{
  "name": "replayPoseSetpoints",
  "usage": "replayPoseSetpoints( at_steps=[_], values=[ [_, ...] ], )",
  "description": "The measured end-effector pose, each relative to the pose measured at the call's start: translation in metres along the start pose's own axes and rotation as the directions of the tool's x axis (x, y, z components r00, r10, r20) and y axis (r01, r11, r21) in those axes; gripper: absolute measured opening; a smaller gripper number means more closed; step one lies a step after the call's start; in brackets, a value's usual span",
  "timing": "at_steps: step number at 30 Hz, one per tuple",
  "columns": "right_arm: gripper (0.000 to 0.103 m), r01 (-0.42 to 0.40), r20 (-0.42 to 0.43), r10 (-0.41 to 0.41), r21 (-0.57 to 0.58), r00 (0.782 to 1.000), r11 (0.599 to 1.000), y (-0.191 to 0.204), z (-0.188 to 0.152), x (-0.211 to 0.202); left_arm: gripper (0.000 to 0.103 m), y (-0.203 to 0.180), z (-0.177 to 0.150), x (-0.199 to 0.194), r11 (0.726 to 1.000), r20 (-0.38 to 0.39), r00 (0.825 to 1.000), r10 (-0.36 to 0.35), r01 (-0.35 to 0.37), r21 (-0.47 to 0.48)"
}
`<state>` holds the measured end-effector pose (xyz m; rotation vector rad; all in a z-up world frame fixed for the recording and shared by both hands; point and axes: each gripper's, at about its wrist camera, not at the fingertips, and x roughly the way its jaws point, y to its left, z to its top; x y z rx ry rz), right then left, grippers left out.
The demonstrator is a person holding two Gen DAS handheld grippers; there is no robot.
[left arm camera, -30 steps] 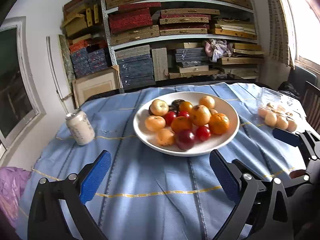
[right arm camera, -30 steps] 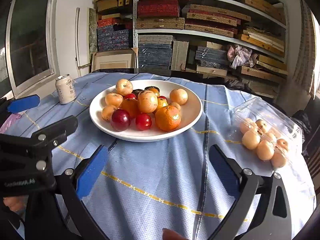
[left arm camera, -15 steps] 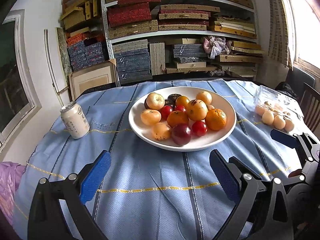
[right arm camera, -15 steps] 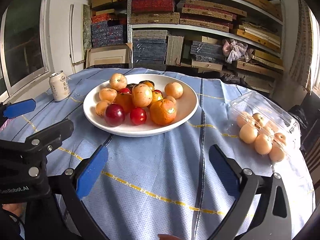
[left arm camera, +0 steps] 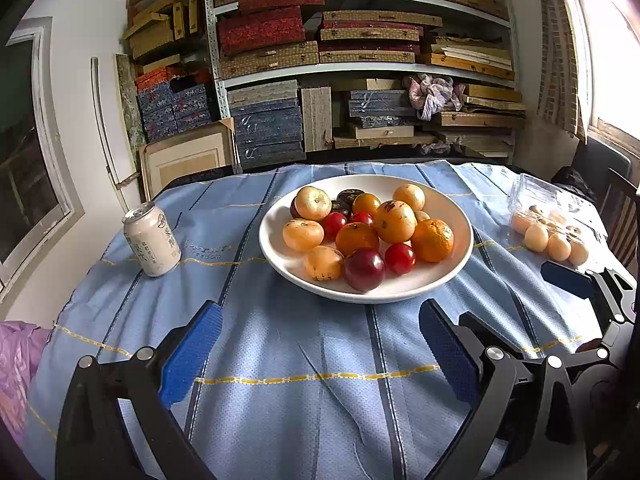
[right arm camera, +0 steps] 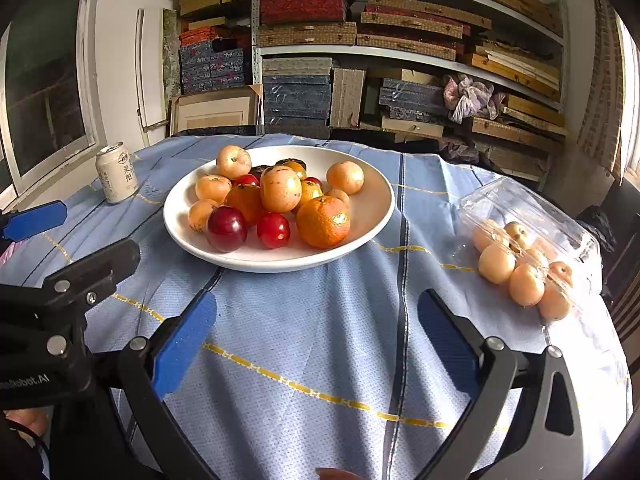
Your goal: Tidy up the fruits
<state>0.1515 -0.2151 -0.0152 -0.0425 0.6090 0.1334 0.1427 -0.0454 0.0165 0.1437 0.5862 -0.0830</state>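
Observation:
A white plate (left arm camera: 452, 216) (right arm camera: 372, 200) holds a pile of fruit: oranges, pale yellow fruits, red plums and a dark plum (left arm camera: 365, 269) (right arm camera: 226, 229). An open clear plastic box (left arm camera: 548, 208) (right arm camera: 532, 224) of pale round fruits lies at the right of the table. My left gripper (left arm camera: 320, 340) is open and empty, short of the plate's near rim. My right gripper (right arm camera: 316, 332) is open and empty, short of the plate and left of the box. Each gripper shows at the edge of the other's view.
A drink can (left arm camera: 151, 240) (right arm camera: 117, 178) stands at the table's left. The round table wears a blue cloth (left arm camera: 304, 400). Shelves of stacked boxes (left arm camera: 360, 60) fill the wall behind. A dark chair (left arm camera: 620, 208) stands at the right. Purple fabric (left arm camera: 16, 360) lies at the left.
Both grippers have pulled back and risen slightly, so the plate and can sit a little farther off. Both stay open and empty. Nothing on the table has moved.

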Motion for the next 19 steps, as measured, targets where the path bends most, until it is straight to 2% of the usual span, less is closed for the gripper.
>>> replayPoseSetpoints(
  at_steps=[19],
  values=[
    [0.099,0.0,-0.001,0.0,0.0,1.0,1.0,-0.0019,0.0001,-0.0001,0.099,0.0027,0.0006,0.0026,1.0,-0.02,1.0,-0.013,0.012,-0.011]
  ],
)
